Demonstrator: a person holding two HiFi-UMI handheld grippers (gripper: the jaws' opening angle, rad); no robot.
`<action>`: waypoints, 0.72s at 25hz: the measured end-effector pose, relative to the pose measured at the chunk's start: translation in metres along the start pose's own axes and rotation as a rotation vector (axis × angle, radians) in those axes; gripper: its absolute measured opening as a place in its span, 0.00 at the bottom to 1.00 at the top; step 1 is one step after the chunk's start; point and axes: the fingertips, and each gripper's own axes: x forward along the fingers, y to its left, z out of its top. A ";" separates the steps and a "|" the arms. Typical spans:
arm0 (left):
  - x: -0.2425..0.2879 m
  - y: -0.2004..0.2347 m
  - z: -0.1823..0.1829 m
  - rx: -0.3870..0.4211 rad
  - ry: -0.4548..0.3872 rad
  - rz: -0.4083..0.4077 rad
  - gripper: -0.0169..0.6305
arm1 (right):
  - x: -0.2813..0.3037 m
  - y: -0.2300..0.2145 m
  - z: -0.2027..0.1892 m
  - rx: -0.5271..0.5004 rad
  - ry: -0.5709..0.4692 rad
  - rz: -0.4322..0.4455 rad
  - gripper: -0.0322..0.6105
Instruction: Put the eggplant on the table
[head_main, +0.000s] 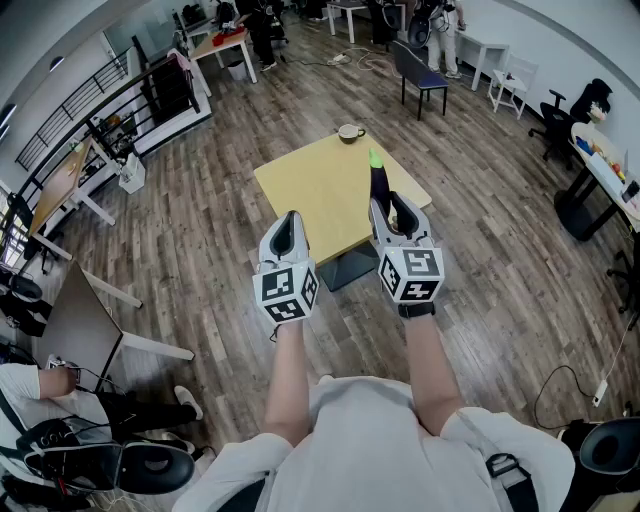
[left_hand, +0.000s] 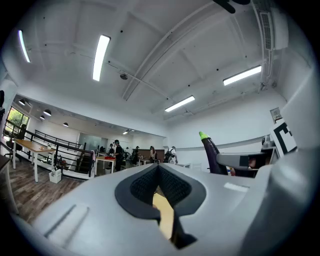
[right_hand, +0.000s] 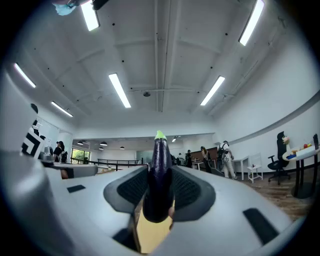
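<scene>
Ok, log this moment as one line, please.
right gripper: shut on eggplant | eggplant: held above yellow table, not yet down | left gripper: shut, empty

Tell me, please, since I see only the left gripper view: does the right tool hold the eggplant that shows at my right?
Observer: Yes. In the right gripper view the right tool is shut on the eggplant, with the green end pointing away.
Operator: What is below it?
Observer: The head view shows a yellow table; the eggplant is held over it.
Operator: Is anything else on the table?
Observer: One cup, at the far edge.
</scene>
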 end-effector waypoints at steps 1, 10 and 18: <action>0.002 -0.002 0.001 0.002 -0.003 -0.002 0.04 | 0.000 -0.003 0.001 0.004 -0.003 0.000 0.28; 0.024 -0.017 -0.015 0.010 0.019 -0.012 0.04 | 0.008 -0.011 -0.006 -0.022 -0.027 0.114 0.28; 0.089 0.003 -0.019 -0.048 -0.008 -0.051 0.04 | 0.071 -0.022 -0.024 -0.020 -0.012 0.116 0.28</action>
